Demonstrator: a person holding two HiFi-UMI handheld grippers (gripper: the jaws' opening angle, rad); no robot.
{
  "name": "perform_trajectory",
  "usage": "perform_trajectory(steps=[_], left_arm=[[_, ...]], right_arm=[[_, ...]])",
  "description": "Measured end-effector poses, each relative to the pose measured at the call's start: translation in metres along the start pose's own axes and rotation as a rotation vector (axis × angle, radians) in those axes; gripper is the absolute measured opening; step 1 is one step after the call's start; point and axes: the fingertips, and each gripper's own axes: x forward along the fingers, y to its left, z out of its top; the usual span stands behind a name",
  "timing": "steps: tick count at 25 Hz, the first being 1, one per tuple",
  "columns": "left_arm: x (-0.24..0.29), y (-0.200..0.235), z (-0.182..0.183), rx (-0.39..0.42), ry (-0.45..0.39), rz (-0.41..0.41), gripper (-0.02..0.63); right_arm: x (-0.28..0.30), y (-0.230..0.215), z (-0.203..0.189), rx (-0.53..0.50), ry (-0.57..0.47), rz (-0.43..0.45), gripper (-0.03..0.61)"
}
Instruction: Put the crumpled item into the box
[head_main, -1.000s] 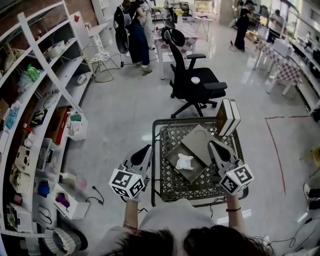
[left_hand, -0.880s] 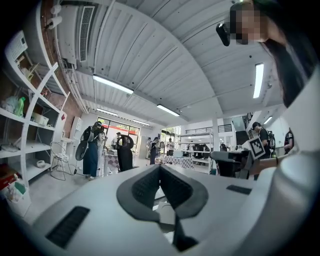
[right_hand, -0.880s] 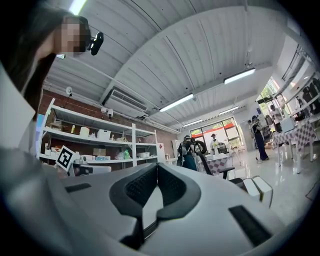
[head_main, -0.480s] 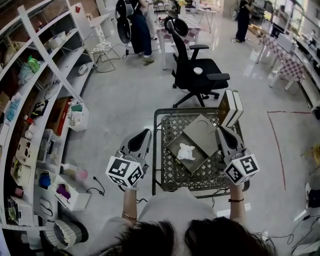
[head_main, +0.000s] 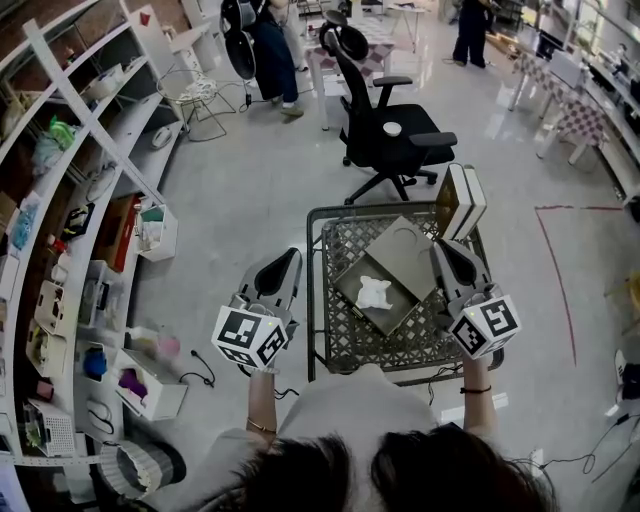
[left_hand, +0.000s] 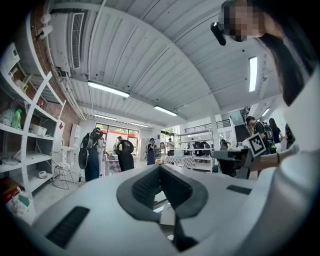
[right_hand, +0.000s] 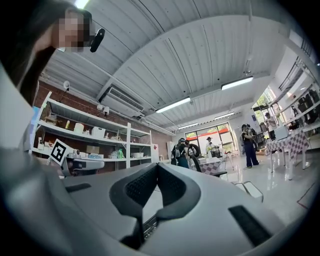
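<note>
A white crumpled item (head_main: 373, 292) lies in a shallow grey box (head_main: 352, 278) whose lid (head_main: 405, 250) lies folded open behind it, on a metal mesh table (head_main: 345, 340). My left gripper (head_main: 287, 262) hangs just left of the table's edge, shut and holding nothing. My right gripper (head_main: 445, 250) hovers over the table's right side, beside the lid, also shut and holding nothing. Both point up and away from the box. In the left gripper view the left gripper (left_hand: 160, 172) shows pads pressed together, and so does the right gripper (right_hand: 157, 170) in the right gripper view.
An upright book-like white pack (head_main: 460, 200) stands at the table's far right corner. A black office chair (head_main: 395, 140) is just beyond the table. White shelves (head_main: 90, 200) and floor bins (head_main: 155, 235) line the left. A person's legs (head_main: 270, 50) show far back.
The head camera has shifted, so the table sits a little higher in view. Both grippers stay shut on either side of the box. The crumpled item has not moved.
</note>
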Motion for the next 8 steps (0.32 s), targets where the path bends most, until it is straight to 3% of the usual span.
perform_trajectory(steps=[8], left_arm=[[-0.0008, 0.0006, -0.0023, 0.002, 0.005, -0.002, 0.017]], right_arm=[[-0.0009, 0.0015, -0.0025, -0.019, -0.003, 0.001, 0.021]])
